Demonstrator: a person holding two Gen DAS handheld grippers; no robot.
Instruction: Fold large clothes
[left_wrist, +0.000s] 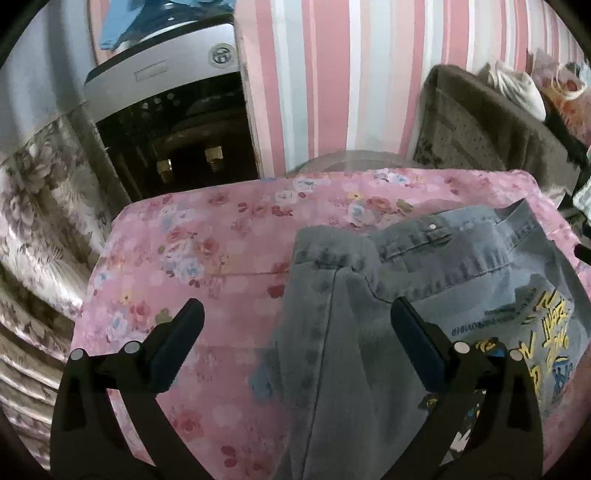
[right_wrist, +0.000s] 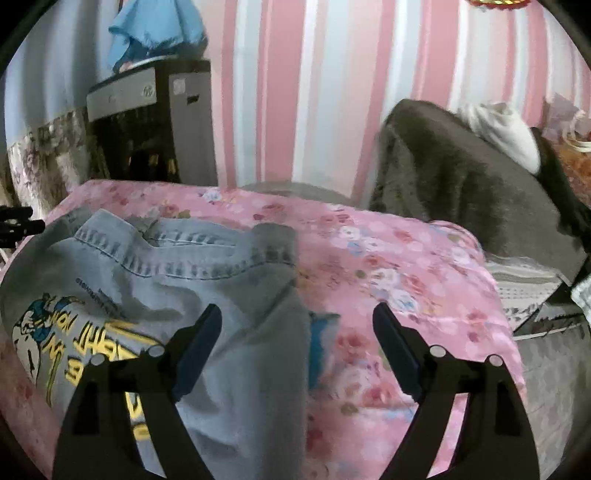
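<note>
Here a pale denim shirt (left_wrist: 424, 295) with a yellow cartoon print (right_wrist: 74, 332) is lying on a pink flowered cover (left_wrist: 192, 258) spread over the worktop; one sleeve (left_wrist: 332, 332) is lying folded in across the left side of the garment, and the collar (right_wrist: 177, 254) is pointing toward the striped wall (left_wrist: 332, 74); the left gripper (left_wrist: 295, 321) is hovering over the shirt's left edge with its jaws spread wide, nothing pinched between them, one finger over the cover and the other over the denim; the right gripper (right_wrist: 297, 321) is hanging over the shirt's right edge, its jaws likewise standing apart and gripping nothing; a brown blanket (right_wrist: 461, 177) is lying beyond the worktop on the right; a dark cabinet (left_wrist: 166, 122) is standing against the wall on the left with a blue cloth (right_wrist: 155, 29) on top of it.
</note>
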